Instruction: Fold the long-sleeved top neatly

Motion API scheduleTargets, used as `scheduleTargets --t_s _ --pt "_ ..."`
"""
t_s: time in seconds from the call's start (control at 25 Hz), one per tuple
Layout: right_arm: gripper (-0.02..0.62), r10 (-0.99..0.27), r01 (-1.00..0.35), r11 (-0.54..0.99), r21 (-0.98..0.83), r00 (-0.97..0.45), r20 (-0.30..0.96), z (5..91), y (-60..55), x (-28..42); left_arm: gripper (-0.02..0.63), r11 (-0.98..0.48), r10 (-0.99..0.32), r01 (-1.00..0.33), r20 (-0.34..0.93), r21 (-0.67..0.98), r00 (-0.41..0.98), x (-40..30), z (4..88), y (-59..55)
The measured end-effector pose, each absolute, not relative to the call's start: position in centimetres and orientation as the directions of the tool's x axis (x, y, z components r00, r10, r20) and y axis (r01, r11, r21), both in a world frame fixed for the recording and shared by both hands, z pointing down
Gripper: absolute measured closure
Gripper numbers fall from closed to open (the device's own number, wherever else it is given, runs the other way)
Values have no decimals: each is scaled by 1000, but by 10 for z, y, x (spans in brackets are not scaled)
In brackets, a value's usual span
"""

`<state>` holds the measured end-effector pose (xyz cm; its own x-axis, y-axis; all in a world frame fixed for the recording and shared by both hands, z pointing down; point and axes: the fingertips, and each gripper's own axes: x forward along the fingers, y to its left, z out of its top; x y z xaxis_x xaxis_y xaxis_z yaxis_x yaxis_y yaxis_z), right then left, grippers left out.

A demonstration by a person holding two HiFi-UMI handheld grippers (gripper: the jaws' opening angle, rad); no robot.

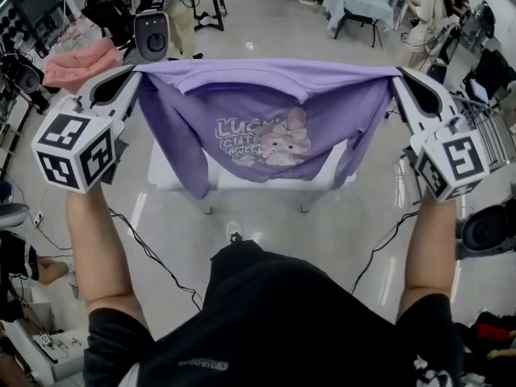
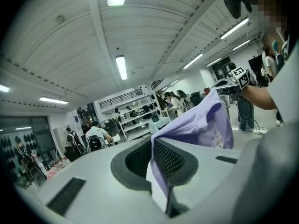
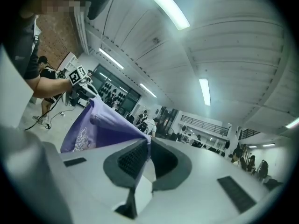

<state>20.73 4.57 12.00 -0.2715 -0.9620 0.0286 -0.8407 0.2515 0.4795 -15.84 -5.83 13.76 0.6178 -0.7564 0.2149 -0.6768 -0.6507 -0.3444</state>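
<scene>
A lilac long-sleeved top (image 1: 266,111) with a cartoon print hangs stretched between my two grippers, held up in the air above a white table (image 1: 161,176). My left gripper (image 1: 139,72) is shut on the top's left edge; my right gripper (image 1: 398,74) is shut on its right edge. In the left gripper view the lilac cloth (image 2: 196,125) runs out from between the pressed pads (image 2: 170,160) toward the other gripper. The right gripper view shows the same: the top (image 3: 100,125) is pinched at the jaws and hangs away to the left. Both sleeves dangle down.
A pink garment (image 1: 81,61) lies at the far left. A black stool (image 1: 211,2) and a robot base (image 1: 151,32) stand behind the table. Cables (image 1: 153,256) trail on the floor. A wire rack (image 1: 492,131) is at the right. People work at benches in the background.
</scene>
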Motion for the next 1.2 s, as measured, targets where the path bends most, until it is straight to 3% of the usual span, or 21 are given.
scheduleTargets --t_s 0.2,0.4,0.8,1.2 --pt "568 -956 -849 288 443 -279 85 150 8 206 586 -648 -761 -690 260 -322 594 -163 161 -96" --pt "568 -943 -878 310 364 -236 234 228 -64 211 586 -655 -743 -704 404 -275 533 -154 237 -177" --pt "568 -867 -923 237 303 -61 494 387 -219 240 586 -752 -571 -636 652 -173 498 -117 404 -345" --pt "566 -747 -944 272 185 -86 659 481 -297 267 586 -795 -406 -605 773 -37 487 -90 510 -410"
